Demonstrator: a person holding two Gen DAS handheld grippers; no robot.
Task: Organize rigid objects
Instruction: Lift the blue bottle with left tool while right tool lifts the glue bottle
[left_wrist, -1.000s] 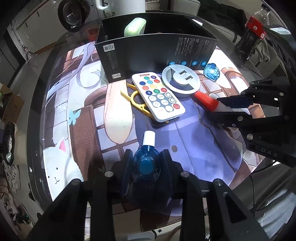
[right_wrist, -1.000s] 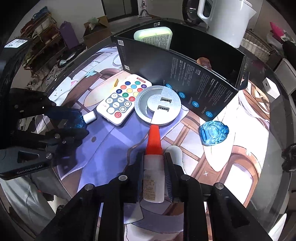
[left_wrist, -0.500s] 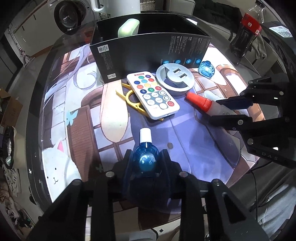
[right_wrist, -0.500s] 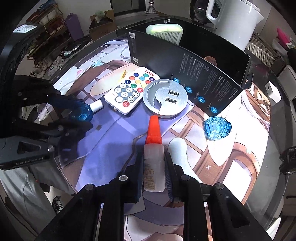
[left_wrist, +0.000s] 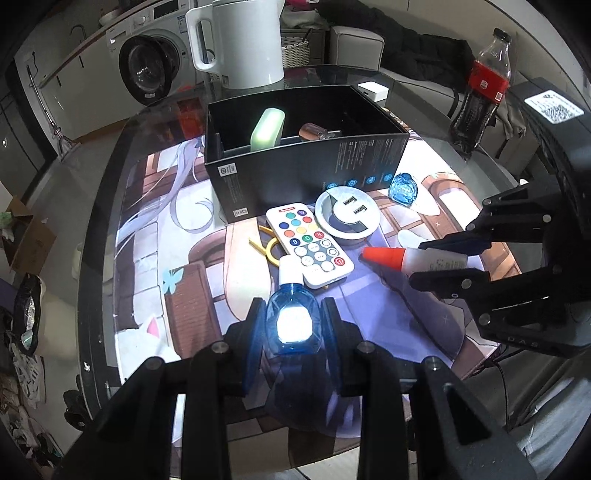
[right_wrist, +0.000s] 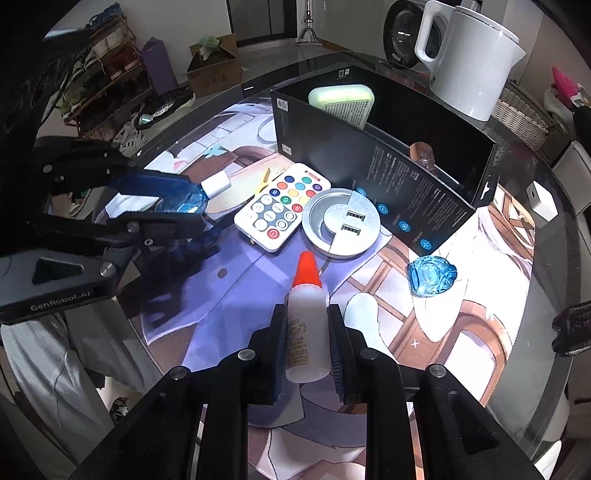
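Left gripper (left_wrist: 291, 325) pinches the blue bottle (left_wrist: 291, 321) between its fingers, white cap pointing forward, lifted above the bench (left_wrist: 110, 206). Right gripper (right_wrist: 306, 332) clamps the glue bottle (right_wrist: 306, 325), orange nozzle forward. Just ahead of both grippers lie the remote (left_wrist: 308, 245) and the round USB hub (right_wrist: 341, 221), touching side by side. Beyond them stands the black box (left_wrist: 306, 173), open-topped, a pale green case (left_wrist: 267, 127) upright inside. A small blue glass piece (right_wrist: 432, 275) sits forward-right of the right gripper, near the box.

The right gripper (right_wrist: 307, 332) clamped a white glue bottle (right_wrist: 307, 325), orange tip forward. The left gripper (right_wrist: 162, 206) gripped a blue bottle (right_wrist: 184, 199) beside the remote (right_wrist: 282, 206).
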